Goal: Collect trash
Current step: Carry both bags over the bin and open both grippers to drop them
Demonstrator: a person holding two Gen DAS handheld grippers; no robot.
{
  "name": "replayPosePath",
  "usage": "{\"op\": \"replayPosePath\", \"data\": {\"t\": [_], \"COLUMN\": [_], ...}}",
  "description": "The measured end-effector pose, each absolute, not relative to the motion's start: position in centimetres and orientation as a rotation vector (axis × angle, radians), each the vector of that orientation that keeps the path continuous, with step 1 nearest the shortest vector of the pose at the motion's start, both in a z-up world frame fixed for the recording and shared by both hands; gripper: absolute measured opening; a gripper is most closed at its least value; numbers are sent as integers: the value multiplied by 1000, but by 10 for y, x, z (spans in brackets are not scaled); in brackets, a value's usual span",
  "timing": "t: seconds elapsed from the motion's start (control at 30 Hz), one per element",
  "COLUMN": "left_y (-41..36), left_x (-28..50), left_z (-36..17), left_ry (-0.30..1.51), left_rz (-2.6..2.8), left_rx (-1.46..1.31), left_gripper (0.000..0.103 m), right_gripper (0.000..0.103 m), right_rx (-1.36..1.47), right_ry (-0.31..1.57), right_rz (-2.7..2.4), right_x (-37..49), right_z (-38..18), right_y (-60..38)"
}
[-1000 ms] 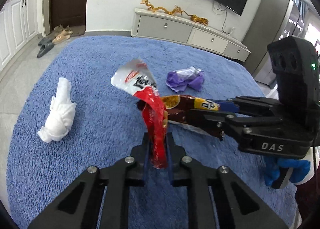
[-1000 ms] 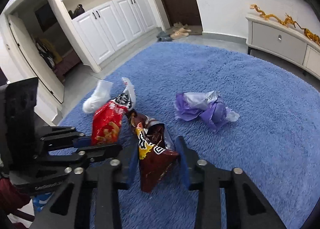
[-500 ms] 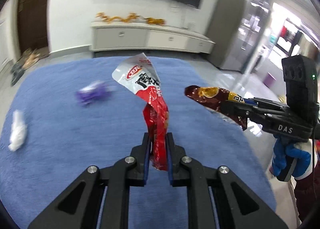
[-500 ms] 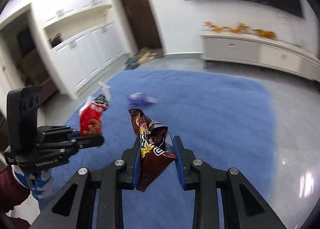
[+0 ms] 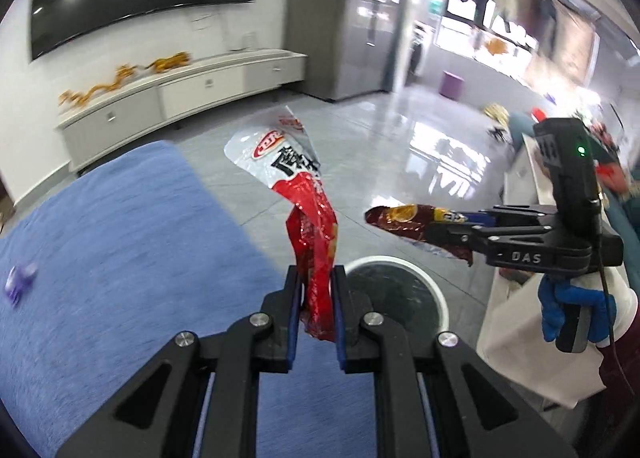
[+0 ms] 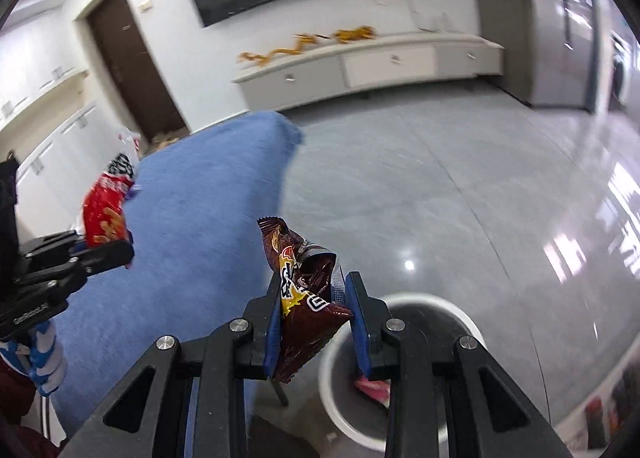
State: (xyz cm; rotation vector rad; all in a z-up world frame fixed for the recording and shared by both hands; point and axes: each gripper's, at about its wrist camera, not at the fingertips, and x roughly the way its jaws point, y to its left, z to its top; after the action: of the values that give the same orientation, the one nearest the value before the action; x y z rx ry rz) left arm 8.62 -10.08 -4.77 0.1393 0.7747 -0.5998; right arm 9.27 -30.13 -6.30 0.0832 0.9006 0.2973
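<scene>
Trash in the left wrist view ran left to right: a purple wrapper point(image 5: 18, 278), blurred, lay on the blue rug point(image 5: 120, 258) at the left edge; the red snack bag point(image 5: 308, 226) stood at centre, clamped between the nearly closed fingers of the left gripper point(image 5: 316, 310); the white-rimmed bin point(image 5: 400, 298) sat just right of it on the grey floor; the brown snack bag point(image 5: 412, 224) was pinched in the right gripper point(image 5: 452, 234) at right. In the right wrist view the bin point(image 6: 464, 318) lay at lower right, a pink item point(image 6: 374, 388) inside
</scene>
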Motion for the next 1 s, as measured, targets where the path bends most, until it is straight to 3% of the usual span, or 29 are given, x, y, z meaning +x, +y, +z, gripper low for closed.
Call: {"op": "replayPosePath", "data": {"t": [0.4,0.73,0.83,0.9,0.97,1.0], "left_y": [-175,-204,-212,-216,-215,-213], "left_x": [98,127,134,137,138,139], "left_z": [-73,-105,-110,-112,-111,-109], "left_ry": [878,1044,1084,1102,1100,1090], "left_rz": [-715,-799,-834,-851,-850,-851], "left_rx": [227,142,101,77,50,33], "left_gripper": [14,15,16,26,62,63], "right_gripper": [29,35,41,46,59,59], "right_rx": [194,208,214,224,230,231], "right_ry": [971,1079,1101,1108,1111,1110], "right_rz": [169,67,37,26,9,2], "right_x": [77,85,84,85,86,85], "right_z": [-99,-141,-151,-155,-157,-157], "right_y": [-364,-381,-389,-391,-393,-394]}}
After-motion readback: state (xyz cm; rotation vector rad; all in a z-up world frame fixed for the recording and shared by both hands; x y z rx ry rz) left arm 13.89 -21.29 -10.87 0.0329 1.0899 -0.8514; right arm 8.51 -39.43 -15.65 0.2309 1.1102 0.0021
